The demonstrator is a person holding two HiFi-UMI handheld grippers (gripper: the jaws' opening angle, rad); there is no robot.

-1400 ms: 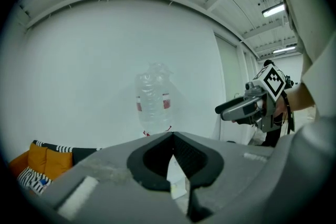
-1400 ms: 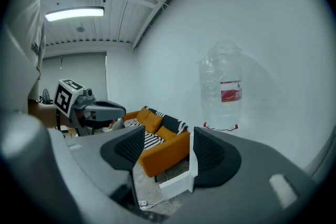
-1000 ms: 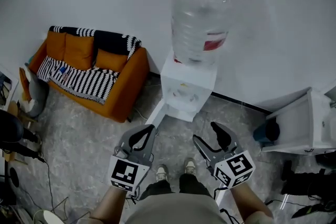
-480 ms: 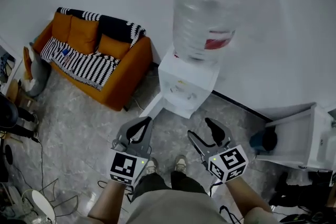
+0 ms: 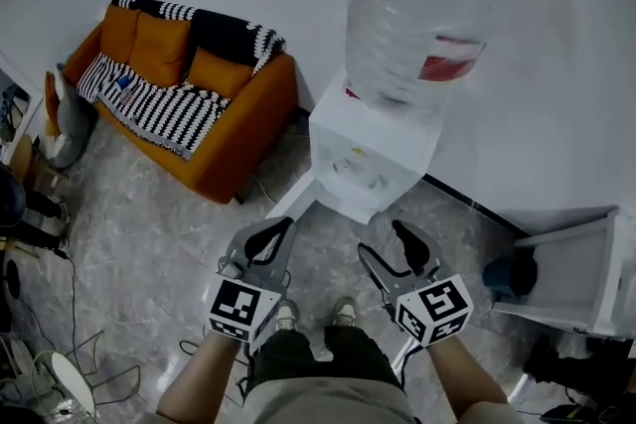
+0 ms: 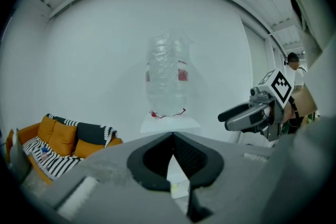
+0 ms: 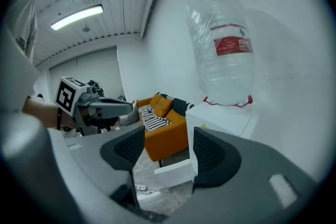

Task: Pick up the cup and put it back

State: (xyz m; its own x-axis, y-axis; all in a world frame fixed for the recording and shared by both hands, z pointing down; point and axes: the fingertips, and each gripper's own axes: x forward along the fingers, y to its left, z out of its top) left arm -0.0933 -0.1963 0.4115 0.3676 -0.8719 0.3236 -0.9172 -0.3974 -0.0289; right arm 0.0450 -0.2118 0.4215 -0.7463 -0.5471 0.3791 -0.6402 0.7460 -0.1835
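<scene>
I cannot make out a cup in any view. A white water dispenser (image 5: pixel 373 149) with a big clear bottle (image 5: pixel 427 5) on top stands against the wall straight ahead. My left gripper (image 5: pixel 266 238) is held low in front of it, its jaw tips touching, with nothing between them (image 6: pixel 172 136). Beside it, my right gripper (image 5: pixel 393 243) is open and empty (image 7: pixel 169 147). Both point at the dispenser, about a step short of it. Each gripper shows in the other's view: the right gripper (image 6: pixel 247 115) and the left gripper (image 7: pixel 113 107).
An orange sofa (image 5: pixel 234 129) with a striped blanket stands left of the dispenser. At the right, a white shelf unit (image 5: pixel 571 278) has a dark round thing (image 5: pixel 509 275) beside it. Cables and a wire stool (image 5: pixel 70 372) lie on the marbled floor at the lower left.
The dispenser and bottle have grown larger and shifted right in the head view as the person moved nearer. Both grippers keep the same pose, the left shut and the right open.
</scene>
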